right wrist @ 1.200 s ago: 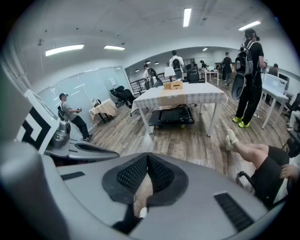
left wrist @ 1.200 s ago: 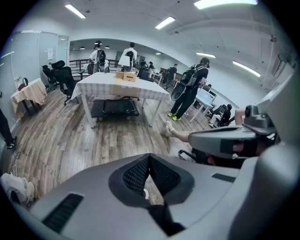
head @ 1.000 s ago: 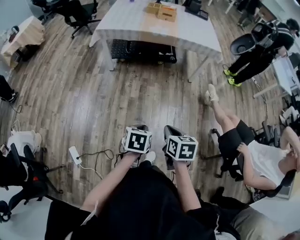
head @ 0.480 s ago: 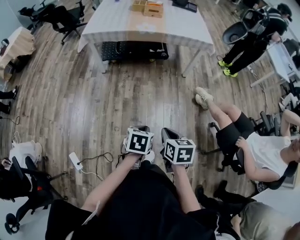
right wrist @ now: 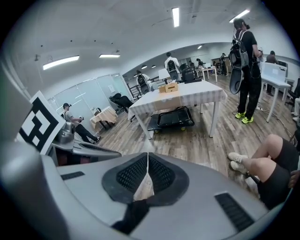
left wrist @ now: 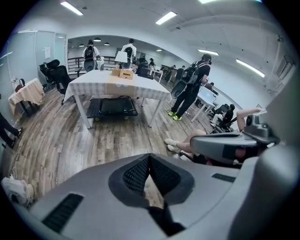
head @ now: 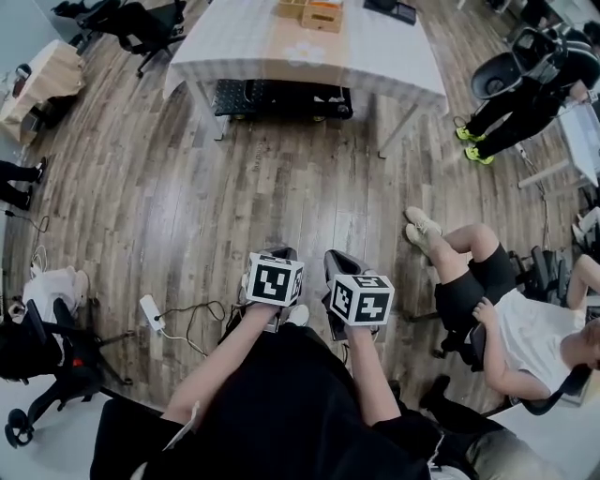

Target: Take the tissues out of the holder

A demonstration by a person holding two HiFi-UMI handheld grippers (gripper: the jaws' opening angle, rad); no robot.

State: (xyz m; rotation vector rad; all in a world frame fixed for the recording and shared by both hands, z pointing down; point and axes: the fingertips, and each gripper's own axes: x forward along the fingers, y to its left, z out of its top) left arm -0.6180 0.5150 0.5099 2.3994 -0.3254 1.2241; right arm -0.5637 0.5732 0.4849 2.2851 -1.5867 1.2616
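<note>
Wood floor (head: 234, 178), 1 table (head: 375, 52), 2 boxes (head: 323, 15); L claw (left wrist: 149, 157), R claw (right wrist: 148, 154) closed.

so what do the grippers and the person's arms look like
Both the left gripper and right gripper have smooth grey shells with black ribbed fingers. Each carries a white cube with black square markers. The person wears a black top, forearms bare.
</note>
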